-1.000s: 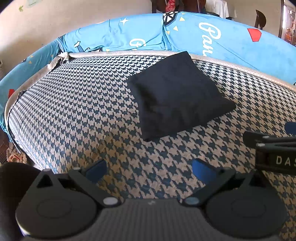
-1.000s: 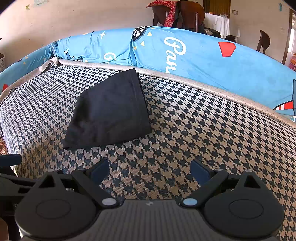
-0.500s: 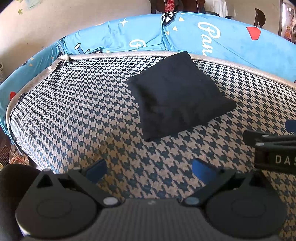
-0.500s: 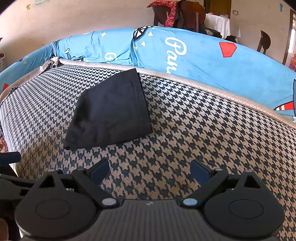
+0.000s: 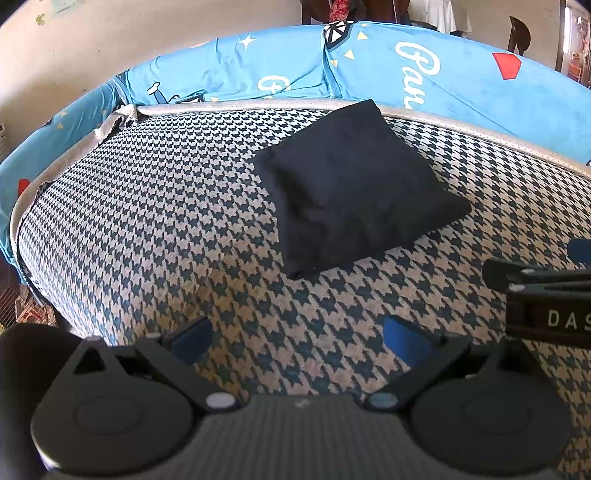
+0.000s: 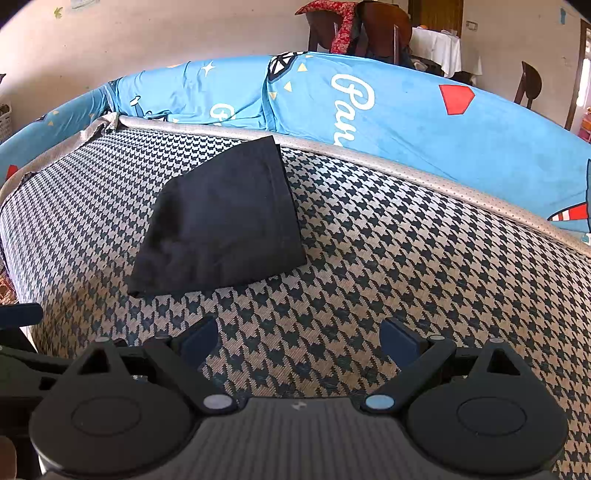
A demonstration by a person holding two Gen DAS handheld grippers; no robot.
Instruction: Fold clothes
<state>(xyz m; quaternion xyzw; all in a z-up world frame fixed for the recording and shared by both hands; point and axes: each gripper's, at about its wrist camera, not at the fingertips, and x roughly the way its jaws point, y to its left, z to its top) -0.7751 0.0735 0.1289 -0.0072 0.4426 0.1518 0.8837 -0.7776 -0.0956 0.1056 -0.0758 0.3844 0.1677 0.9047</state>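
A black garment (image 5: 354, 184) lies folded into a compact rectangle on the houndstooth mattress (image 5: 147, 221), its far corner near the grey piped edge. The right wrist view shows the same folded garment (image 6: 221, 218) left of centre. My left gripper (image 5: 297, 338) is open and empty, held above the mattress short of the garment's near edge. My right gripper (image 6: 299, 341) is also open and empty, to the right of the garment and nearer the camera. The right gripper's body (image 5: 546, 295) shows at the right edge of the left wrist view.
A blue printed cushion wall (image 6: 406, 122) curves along the far side of the mattress. Dark wooden chairs (image 6: 369, 29) and a white-clothed table (image 6: 439, 48) stand beyond it. The mattress drops off at the left (image 5: 22, 258). Houndstooth surface (image 6: 424, 277) stretches right of the garment.
Both grippers have held almost still and stayed open. The view has shifted only very slightly; the garment has not moved.
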